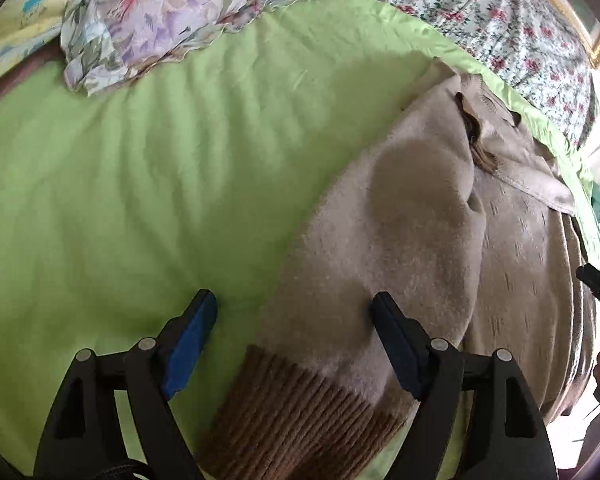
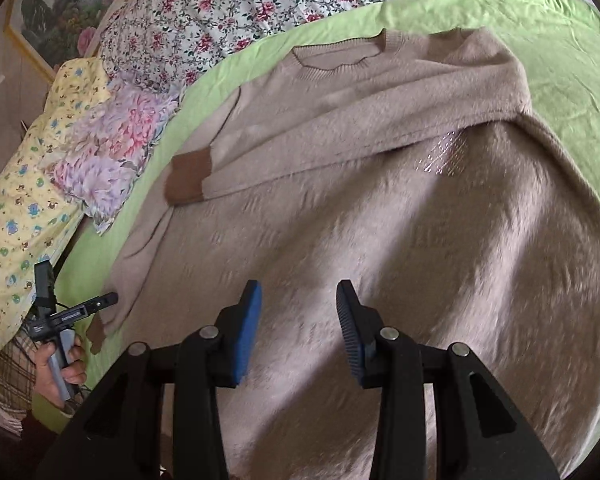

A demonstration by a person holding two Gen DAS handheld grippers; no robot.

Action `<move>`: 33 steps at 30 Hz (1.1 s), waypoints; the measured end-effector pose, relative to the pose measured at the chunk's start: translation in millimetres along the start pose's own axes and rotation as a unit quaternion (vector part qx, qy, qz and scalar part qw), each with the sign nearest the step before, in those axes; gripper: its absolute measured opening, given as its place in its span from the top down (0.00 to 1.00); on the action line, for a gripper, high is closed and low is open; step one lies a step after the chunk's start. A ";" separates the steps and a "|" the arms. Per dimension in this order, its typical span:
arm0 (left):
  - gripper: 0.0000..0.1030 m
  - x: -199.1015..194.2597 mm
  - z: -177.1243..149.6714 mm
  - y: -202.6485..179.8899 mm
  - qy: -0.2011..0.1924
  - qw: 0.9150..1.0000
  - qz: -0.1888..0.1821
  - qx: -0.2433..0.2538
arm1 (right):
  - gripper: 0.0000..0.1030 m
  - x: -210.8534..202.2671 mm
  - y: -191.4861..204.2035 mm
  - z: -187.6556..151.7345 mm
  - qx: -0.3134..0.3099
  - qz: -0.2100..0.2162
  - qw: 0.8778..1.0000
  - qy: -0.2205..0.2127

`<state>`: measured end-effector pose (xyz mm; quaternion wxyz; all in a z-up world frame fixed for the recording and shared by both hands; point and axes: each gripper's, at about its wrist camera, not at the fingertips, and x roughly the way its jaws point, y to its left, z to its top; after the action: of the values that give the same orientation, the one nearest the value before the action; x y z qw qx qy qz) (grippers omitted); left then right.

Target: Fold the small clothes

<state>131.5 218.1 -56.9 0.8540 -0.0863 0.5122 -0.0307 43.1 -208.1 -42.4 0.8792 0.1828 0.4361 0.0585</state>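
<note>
Folding sweater [image 2: 380, 200] on bed's green sheet [image 1: 140, 200] | left hand-held gripper [image 1: 294, 312] wide open astride brown cuff [image 1: 300, 400], empty | right hand-held gripper [image 2: 299, 300] half open, empty | advice: pinch cuff squarely, lay sleeve flat across body

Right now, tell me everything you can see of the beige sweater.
The beige sweater is fuzzy knit with darker brown ribbed cuffs and a round ribbed neckline. It lies spread on the green sheet, one sleeve folded across the chest, its cuff lying on the body. Both tools are open above it: the left tool straddles the other sleeve near its cuff, the right tool over the body.
</note>
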 end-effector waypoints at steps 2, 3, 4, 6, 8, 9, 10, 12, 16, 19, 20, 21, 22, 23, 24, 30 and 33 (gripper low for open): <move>0.91 -4.7 0.5 -3.1 -0.009 1.000 -0.009 0.011 | 0.61 -2.1 4.5 -1.6 0.000 0.000 1.000 -0.001; 0.94 -8.0 1.6 -1.4 -0.012 1.000 -0.028 0.002 | 0.61 -2.9 6.8 -1.9 -0.001 0.001 1.000 -0.003; 0.94 -14.1 2.7 1.5 -0.022 0.999 -0.042 -0.012 | 0.61 -3.7 9.3 -1.7 -0.003 0.003 1.000 -0.005; 0.95 -38.5 6.6 5.8 -0.059 0.997 -0.049 -0.026 | 0.61 -5.9 12.2 -1.6 -0.008 0.002 1.000 -0.009; 0.95 -69.9 13.9 5.4 -0.098 0.993 -0.056 -0.027 | 0.61 -9.7 14.3 -0.4 -0.015 0.000 1.000 -0.016; 0.95 -89.7 19.6 5.0 -0.119 0.991 -0.058 -0.026 | 0.61 -11.6 14.3 0.4 -0.016 0.000 1.000 -0.019; 0.95 -106.3 26.0 3.1 -0.135 0.989 -0.059 -0.024 | 0.61 -14.0 13.9 1.4 -0.015 0.002 1.000 -0.023; 0.95 -144.9 42.4 -5.8 -0.172 0.983 -0.054 -0.017 | 0.61 -18.2 12.1 2.1 -0.012 0.007 0.999 -0.030; 0.95 -209.9 85.1 -49.4 -0.244 0.966 -0.087 0.000 | 0.61 -28.2 3.7 5.1 -0.002 0.012 0.999 -0.046; 0.95 -222.7 107.7 -103.7 -0.262 0.955 -0.133 0.045 | 0.61 -37.6 -7.1 8.3 0.010 0.014 0.998 -0.060; 0.95 -218.8 112.5 -119.7 -0.261 0.953 -0.142 0.059 | 0.61 -41.5 -13.0 9.6 0.017 0.014 0.998 -0.066; 0.95 -209.0 118.5 -144.1 -0.253 0.952 -0.156 0.077 | 0.61 -44.6 -18.6 10.9 0.023 0.015 0.997 -0.070; 0.95 -197.1 124.4 -164.2 -0.244 0.951 -0.166 0.089 | 0.61 -47.0 -22.4 11.7 0.028 0.014 0.997 -0.072; 0.95 -181.0 128.6 -186.6 -0.230 0.952 -0.178 0.100 | 0.61 -50.6 -28.7 12.5 0.034 0.011 0.996 -0.076; 0.95 -161.1 132.9 -209.9 -0.212 0.952 -0.193 0.109 | 0.61 -54.1 -34.2 13.5 0.041 0.009 0.996 -0.078; 0.95 -35.7 135.5 -324.7 -0.102 0.960 -0.218 0.146 | 0.61 -71.4 -65.8 15.0 0.067 -0.011 0.993 -0.093; 0.94 24.4 130.4 -363.7 -0.061 0.965 -0.199 0.160 | 0.61 -75.6 -80.7 14.4 0.081 -0.019 0.992 -0.096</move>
<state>270.9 -127.7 47.0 0.8630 -0.0505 0.4198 -0.2764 3.5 -306.6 -8.2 0.9002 0.2501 0.3562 -0.0120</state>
